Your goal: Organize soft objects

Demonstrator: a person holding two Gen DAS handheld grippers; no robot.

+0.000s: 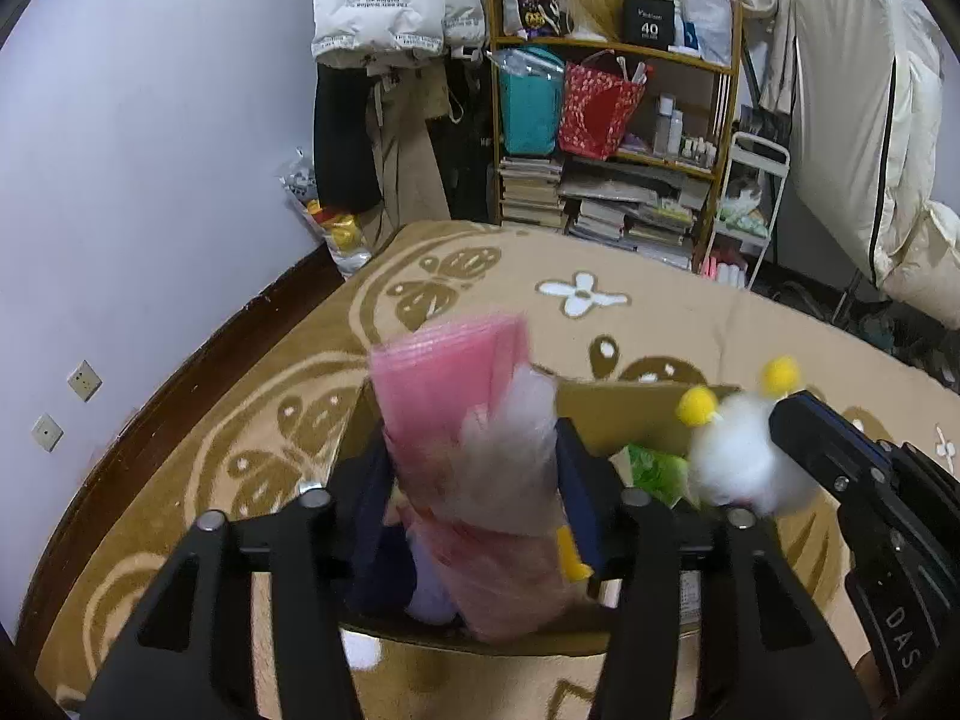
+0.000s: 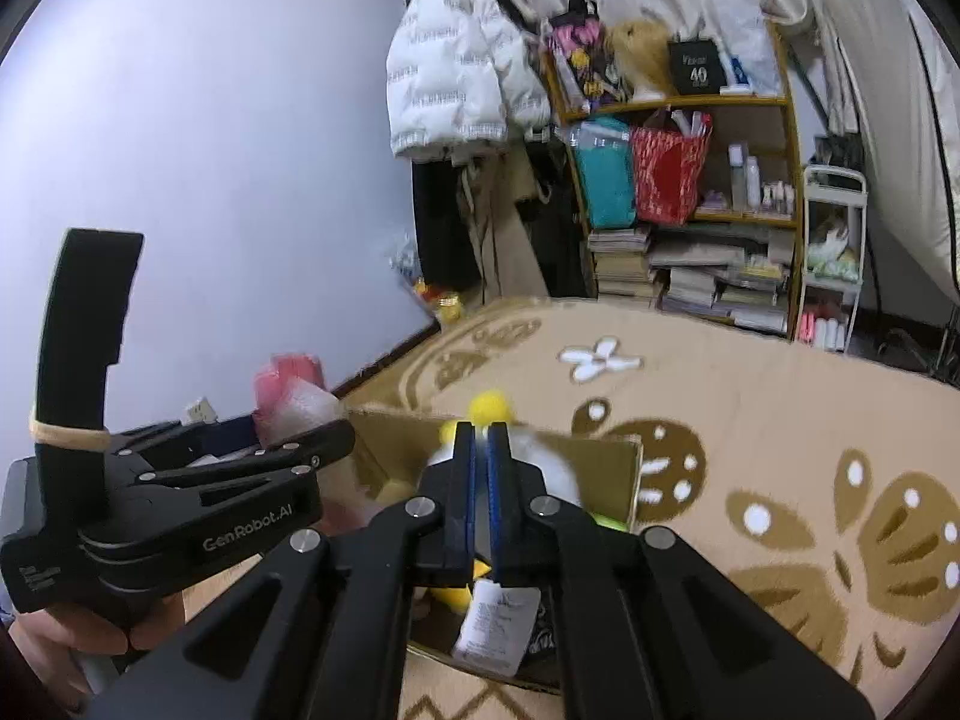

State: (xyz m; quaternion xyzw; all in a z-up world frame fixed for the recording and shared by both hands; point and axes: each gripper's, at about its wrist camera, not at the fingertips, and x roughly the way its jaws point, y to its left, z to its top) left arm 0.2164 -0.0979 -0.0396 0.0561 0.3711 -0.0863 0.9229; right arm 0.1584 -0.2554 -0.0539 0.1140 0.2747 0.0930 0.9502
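Left wrist view. The left tool (image 1: 474,480) sits low centre, its jaws standing partly apart. A pink and white soft toy (image 1: 474,432) stands between them, blurred. Whether the pads press on it I cannot tell; there looks to be some slack on the right side. Below it the cardboard box (image 1: 630,414) lies open on the patterned bed cover (image 1: 690,312), with something green (image 1: 657,471) inside. At right of frame, a white fluffy toy with yellow pompoms (image 1: 738,456) is pinched by the right tool (image 1: 774,420), over the box's right part.

Risk, as I judge it: the pink toy is tall and floppy and leans toward upper left. If it drops from here it may tip over the box's left wall onto the bed cover instead of inside. The two tools are near each other over a small box, so a knock between them is also possible.

Right wrist view. The right tool (image 2: 481,480), centre frame, is shut tight on the white fluffy toy (image 2: 552,468); a label (image 2: 498,624) hangs below the jaws. The toy hangs above the box (image 2: 606,468). The left tool (image 2: 312,438) shows at left of frame with the pink toy (image 2: 291,396) poking up behind it.

Risk: the fur grip looks thin, so it could slip out early.
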